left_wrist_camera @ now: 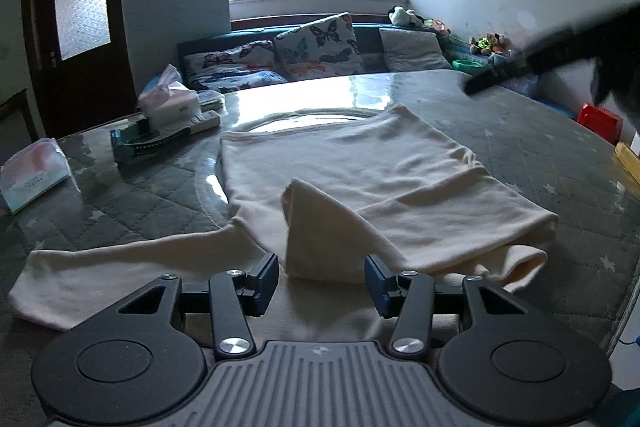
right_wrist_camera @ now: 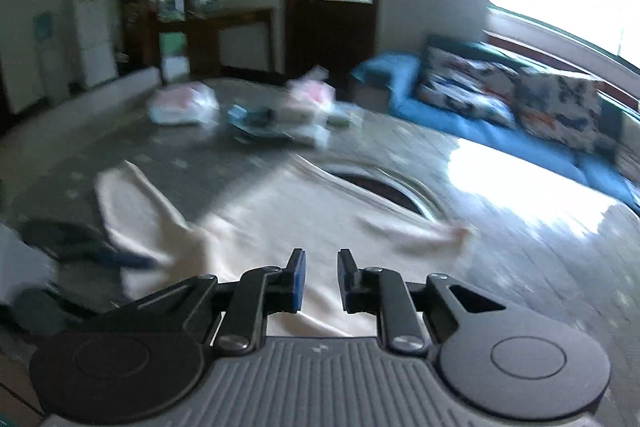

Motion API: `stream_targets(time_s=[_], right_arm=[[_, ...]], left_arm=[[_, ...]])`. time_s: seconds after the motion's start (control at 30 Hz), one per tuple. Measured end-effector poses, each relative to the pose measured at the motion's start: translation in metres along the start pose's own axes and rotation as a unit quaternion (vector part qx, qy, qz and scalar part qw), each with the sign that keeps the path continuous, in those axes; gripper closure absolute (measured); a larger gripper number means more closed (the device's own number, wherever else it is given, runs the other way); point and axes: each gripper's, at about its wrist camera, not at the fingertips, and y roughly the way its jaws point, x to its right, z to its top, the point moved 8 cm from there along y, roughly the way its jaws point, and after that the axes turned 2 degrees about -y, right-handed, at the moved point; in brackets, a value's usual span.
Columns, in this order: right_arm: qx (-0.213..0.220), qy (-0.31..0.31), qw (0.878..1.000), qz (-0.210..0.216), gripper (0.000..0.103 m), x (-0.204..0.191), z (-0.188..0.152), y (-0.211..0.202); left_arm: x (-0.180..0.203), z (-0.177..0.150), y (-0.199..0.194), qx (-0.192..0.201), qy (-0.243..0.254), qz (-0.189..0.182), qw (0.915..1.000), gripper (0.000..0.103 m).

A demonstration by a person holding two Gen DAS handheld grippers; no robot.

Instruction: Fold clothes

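Cream shirt (right_wrist_camera: 280, 219) blurs under the right gripper (right_wrist_camera: 321, 279); edges smear.

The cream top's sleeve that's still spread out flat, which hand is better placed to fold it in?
Probably left. The left gripper, jaws open and empty, sits right by the flat sleeve; the right gripper faces the top's middle.

Cream garment (left_wrist_camera: 360, 163) on grey star-quilted tablecloth (left_wrist_camera: 540, 131); butterfly-print cushions (left_wrist_camera: 320, 45); blue-padded black tongs (left_wrist_camera: 321, 279).
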Motion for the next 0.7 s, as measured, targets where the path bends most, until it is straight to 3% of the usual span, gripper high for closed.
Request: stream_targets(time_s=[0.13,0.27,0.37,0.5,0.7], right_arm=[[-0.045,0.018,0.998,-0.030,0.086,0.037,-0.033,0.012],[-0.070,0.025,0.997,-0.023,0.086,0.048,-0.055,0.022],[-0.073,0.020,0.997,-0.009,0.086,0.043,-0.061,0.028],[-0.070,-0.015,0.997,0.006,0.075,0.028,-0.058,0.038],[-0.081,-0.079,0.993,0.032,0.075,0.010,-0.055,0.057]], left_arm=[[-0.004,0.003,0.005,-0.004,-0.002,0.001,1.0000,0.052],[0.000,0.004,0.014,-0.012,0.004,-0.004,0.9999,0.052],[0.004,0.007,0.020,-0.014,0.010,-0.007,0.9998,0.052],[0.007,0.010,0.024,-0.014,0.015,-0.011,0.9997,0.053],[0.011,0.011,0.025,-0.013,0.023,-0.024,0.9994,0.059]])
